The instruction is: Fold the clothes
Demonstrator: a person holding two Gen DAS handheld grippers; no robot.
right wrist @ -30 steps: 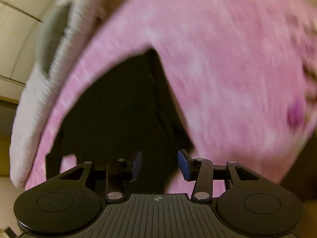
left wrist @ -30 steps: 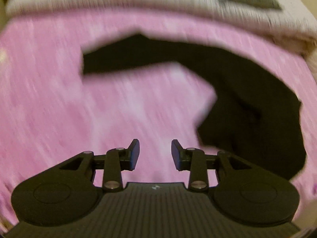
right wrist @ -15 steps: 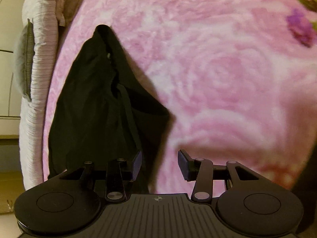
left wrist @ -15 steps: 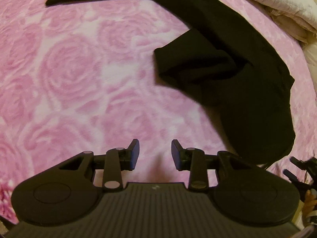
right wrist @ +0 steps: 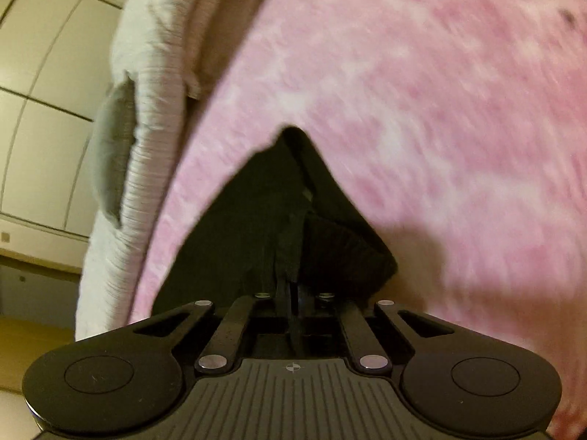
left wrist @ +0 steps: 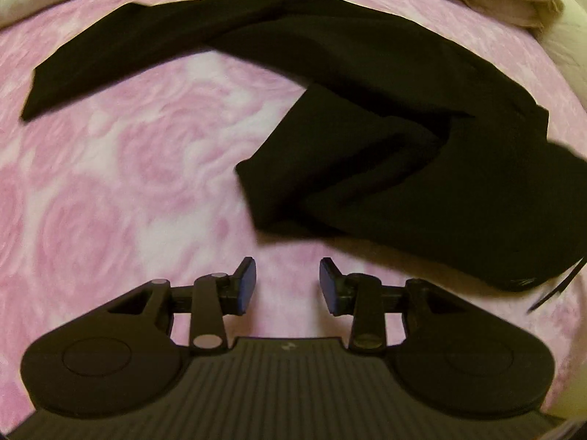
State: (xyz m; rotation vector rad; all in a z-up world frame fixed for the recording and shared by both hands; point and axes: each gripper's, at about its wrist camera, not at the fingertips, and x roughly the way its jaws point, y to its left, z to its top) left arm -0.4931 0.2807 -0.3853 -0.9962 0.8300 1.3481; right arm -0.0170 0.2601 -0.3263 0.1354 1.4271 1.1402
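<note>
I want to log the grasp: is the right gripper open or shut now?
Shut. The right gripper has its fingers drawn together on a fold of the black garment, which lies on the pink blanket.
</note>
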